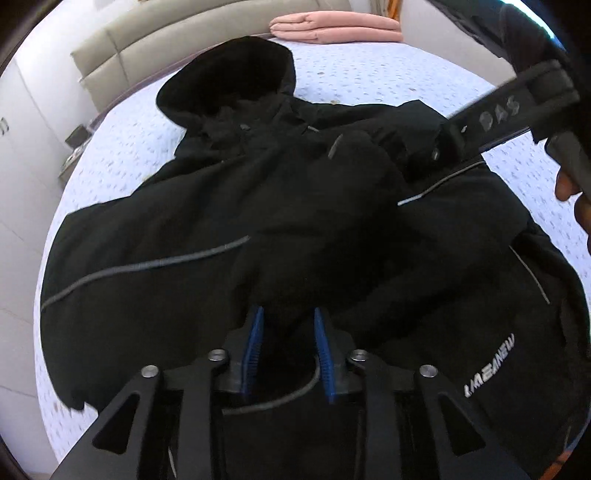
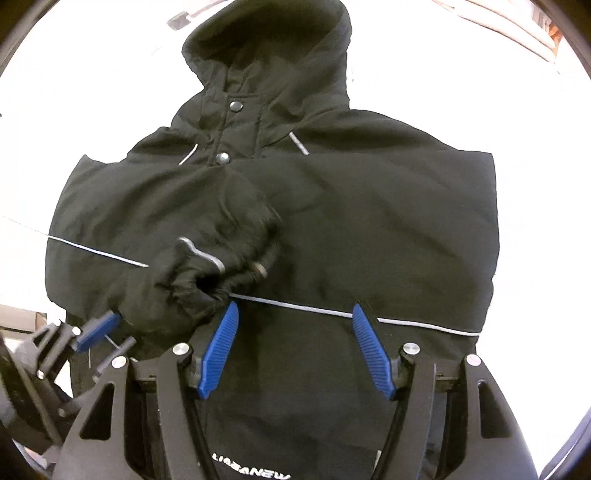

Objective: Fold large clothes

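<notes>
Left gripper [image 1: 288,347]: fingers a little apart, nothing pinched, black jacket [image 1: 295,221] flat on the bed [image 1: 369,74] just under the tips. Right gripper [image 2: 295,347]: fingers wide apart, empty, folded-in sleeve cuff [image 2: 207,273] just beyond its left fingertip. Sleeves look folded in; next probably grab the hem and fold up toward the hood [image 2: 273,48].

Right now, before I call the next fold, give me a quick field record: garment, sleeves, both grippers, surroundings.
garment: black hooded jacket lying flat on the dotted bedsheet, hood away from the grippers
sleeves: one cuff folded across the chest
left gripper: open, nothing between the pads
right gripper: open, empty, above the lower front
surroundings: folded pink blanket beyond the hood
</notes>
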